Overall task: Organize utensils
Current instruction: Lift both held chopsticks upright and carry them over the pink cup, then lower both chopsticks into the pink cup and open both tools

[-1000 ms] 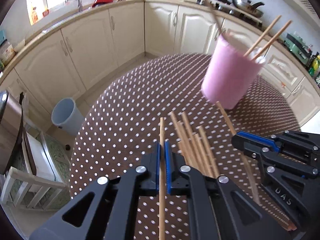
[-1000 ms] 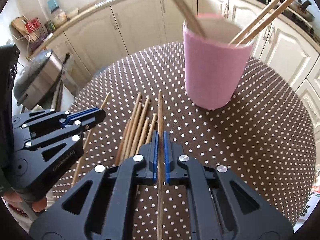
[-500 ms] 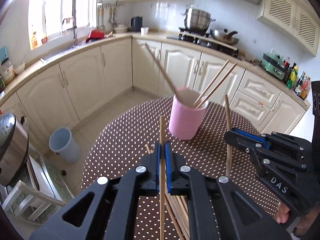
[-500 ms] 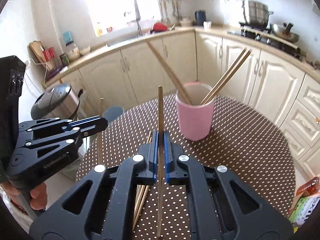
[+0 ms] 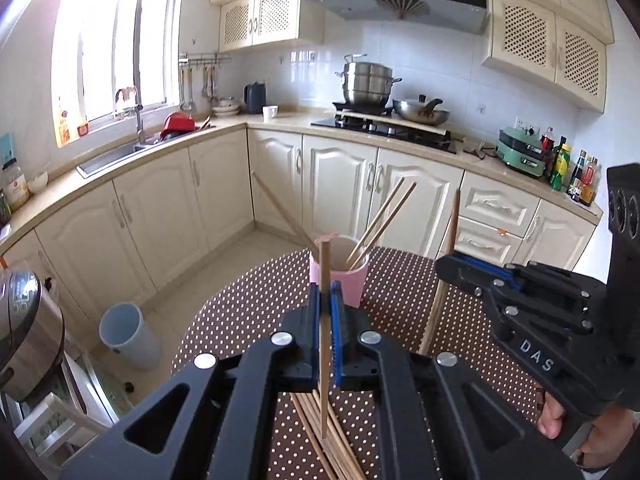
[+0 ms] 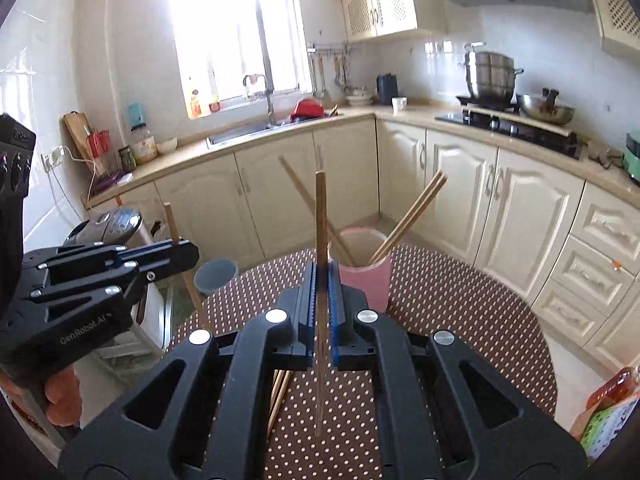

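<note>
A pink cup [image 5: 339,270] stands on the brown polka-dot table [image 5: 248,304] and holds three wooden chopsticks; it also shows in the right wrist view [image 6: 366,280]. My left gripper [image 5: 325,300] is shut on one upright chopstick [image 5: 325,320], raised above the table. My right gripper [image 6: 320,280] is shut on another upright chopstick [image 6: 320,240]. The right gripper appears in the left wrist view [image 5: 460,270], the left gripper in the right wrist view [image 6: 176,252]. Several loose chopsticks [image 5: 324,440] lie on the table beneath both grippers.
Cream kitchen cabinets [image 5: 224,196] curve behind the table. A grey bin [image 5: 128,336] stands on the floor at left, beside a rice cooker [image 5: 24,332]. A colourful box [image 6: 608,416] sits at the table's right edge.
Both grippers have lifted and tilted upward with their chopsticks, away from the pile. The cup now looks smaller and farther off.
</note>
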Motion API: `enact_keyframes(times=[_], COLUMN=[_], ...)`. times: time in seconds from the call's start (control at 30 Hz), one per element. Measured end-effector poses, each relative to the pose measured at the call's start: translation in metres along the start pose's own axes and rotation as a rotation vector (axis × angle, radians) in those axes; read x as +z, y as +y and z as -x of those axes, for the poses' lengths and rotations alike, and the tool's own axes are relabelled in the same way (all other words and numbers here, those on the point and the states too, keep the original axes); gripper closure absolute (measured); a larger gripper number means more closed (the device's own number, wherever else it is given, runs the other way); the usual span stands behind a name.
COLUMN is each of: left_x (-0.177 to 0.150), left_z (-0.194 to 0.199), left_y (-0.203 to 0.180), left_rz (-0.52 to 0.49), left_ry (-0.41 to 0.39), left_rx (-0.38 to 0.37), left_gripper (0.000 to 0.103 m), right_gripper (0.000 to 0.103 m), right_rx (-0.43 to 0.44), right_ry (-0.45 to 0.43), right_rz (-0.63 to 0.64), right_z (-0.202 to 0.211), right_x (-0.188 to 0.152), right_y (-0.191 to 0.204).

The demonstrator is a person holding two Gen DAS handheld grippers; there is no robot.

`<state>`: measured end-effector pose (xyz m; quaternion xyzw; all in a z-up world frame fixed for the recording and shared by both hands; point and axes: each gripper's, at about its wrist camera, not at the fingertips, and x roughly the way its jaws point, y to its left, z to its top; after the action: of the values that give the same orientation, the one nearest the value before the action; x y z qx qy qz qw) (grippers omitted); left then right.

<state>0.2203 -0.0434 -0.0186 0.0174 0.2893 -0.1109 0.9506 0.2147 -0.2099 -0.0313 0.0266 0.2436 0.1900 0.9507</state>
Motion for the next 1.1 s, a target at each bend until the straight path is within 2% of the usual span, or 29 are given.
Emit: enact_keyframes(times=[0.33,0.5,0.77,1.0,1.1], left_x=[0.045,0.071,0.113,0.125,0.123], left_z=[-0.004,-0.012,-0.039,-0.062,-0.07], left_y=[-0.01,-0.014,-0.006,0.005,0.004], left_rz=[-0.017,-0.012,0.072,0.156,0.161], left_ry=[-0.075,-0.115,-0.186,-0.256,-0.276], left_rx=[-0.005,-0.01,-0.026,-0.027,-0.031], left_gripper=[0.098,0.097,0.097,0.098,0.098], right_gripper=[0.097,0.097,0.097,0.097,0.097], right_rx=[-0.045,-0.054,-0.079,-0.085,-0.09], right_ry=[-0.153,-0.177,-0.222,-0.232,-0.227], right_rz=[-0.013,-0.006,-0.004,-0.008,-0.012], right_z=[0.014,0.004,-0.009,-0.021,-0.027], right_x=[0.035,0.046,0.064,0.071,0.071], right_y=[-0.008,-0.011,-0.017,-0.027,-0.03])
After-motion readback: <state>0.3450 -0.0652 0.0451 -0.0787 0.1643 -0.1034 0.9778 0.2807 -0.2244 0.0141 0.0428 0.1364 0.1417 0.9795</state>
